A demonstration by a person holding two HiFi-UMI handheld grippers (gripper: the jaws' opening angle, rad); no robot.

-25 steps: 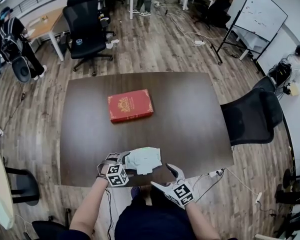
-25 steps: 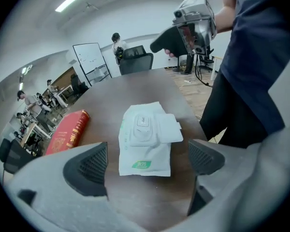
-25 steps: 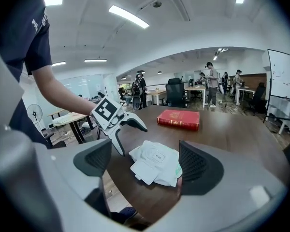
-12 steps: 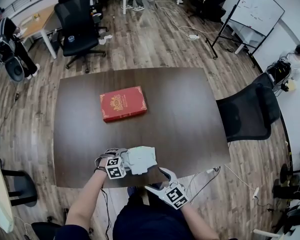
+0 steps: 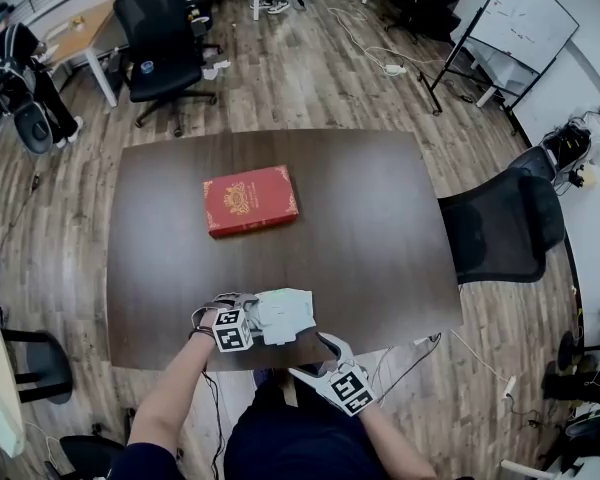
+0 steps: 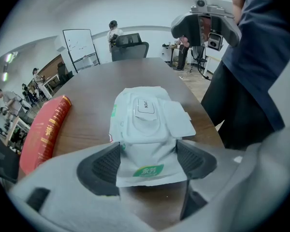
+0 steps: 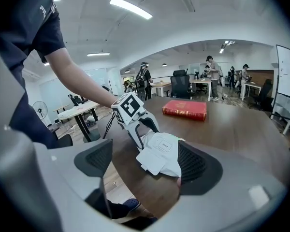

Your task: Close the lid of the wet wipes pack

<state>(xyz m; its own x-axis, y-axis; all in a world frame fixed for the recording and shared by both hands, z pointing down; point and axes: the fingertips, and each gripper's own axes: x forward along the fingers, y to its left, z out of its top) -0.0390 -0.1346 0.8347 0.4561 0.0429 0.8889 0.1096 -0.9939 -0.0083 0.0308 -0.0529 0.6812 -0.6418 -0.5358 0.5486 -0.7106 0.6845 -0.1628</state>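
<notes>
Wet wipes pack [image 5: 285, 313] is lying at the worktop's [image 5: 370, 228] near edge, lid [image 6: 178, 120] still flapped open. Your left hand-held gripper [image 6: 147, 163], jaws just closing, is pinching its end; your right hand-held gripper [image 7: 146, 164] is hovering spread nearby.

You're in an open-plan office, no question: a dark meeting table [image 5: 370, 218] on wood-plank flooring [image 5: 300, 88], black swivel chairs [image 5: 158, 43] and a whiteboard [image 5: 525, 18] on a stand. Past that you've got more desks [image 5: 80, 30], people [image 7: 213, 74] standing around, and strip lights [image 7: 130, 7] on the ceiling.
</notes>
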